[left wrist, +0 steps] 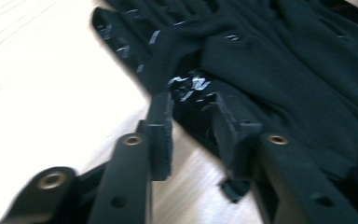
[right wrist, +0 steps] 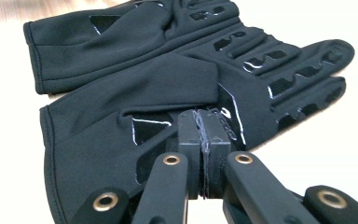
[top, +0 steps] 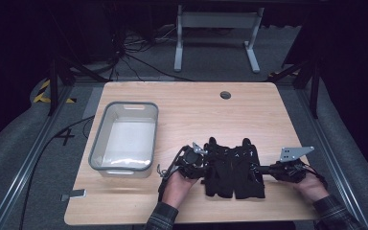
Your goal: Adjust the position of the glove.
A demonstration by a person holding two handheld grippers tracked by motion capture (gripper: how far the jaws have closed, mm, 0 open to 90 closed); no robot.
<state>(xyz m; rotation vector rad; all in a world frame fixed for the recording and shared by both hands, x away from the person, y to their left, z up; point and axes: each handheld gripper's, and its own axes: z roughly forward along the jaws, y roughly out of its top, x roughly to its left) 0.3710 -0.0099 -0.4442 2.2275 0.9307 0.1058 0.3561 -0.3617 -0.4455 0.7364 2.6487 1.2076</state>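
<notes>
Two black gloves lie flat side by side on the wooden table (top: 182, 110), fingers pointing away. My left gripper (top: 205, 164) is at the outer edge of the left glove (top: 219, 168); in the left gripper view it (left wrist: 191, 100) is open, with a fold of that glove (left wrist: 284, 70) between the jaws. My right gripper (top: 263, 168) is at the outer edge of the right glove (top: 247, 171). In the right gripper view it (right wrist: 200, 116) is pressed shut, pinching the near glove (right wrist: 98, 135) at its side; the other glove (right wrist: 112, 42) lies beyond.
A grey plastic bin (top: 100, 139) stands on the left half of the table, its inside looking bare. A round cable hole (top: 225, 95) sits near the far edge. Bare wood stretches behind the gloves and to their right.
</notes>
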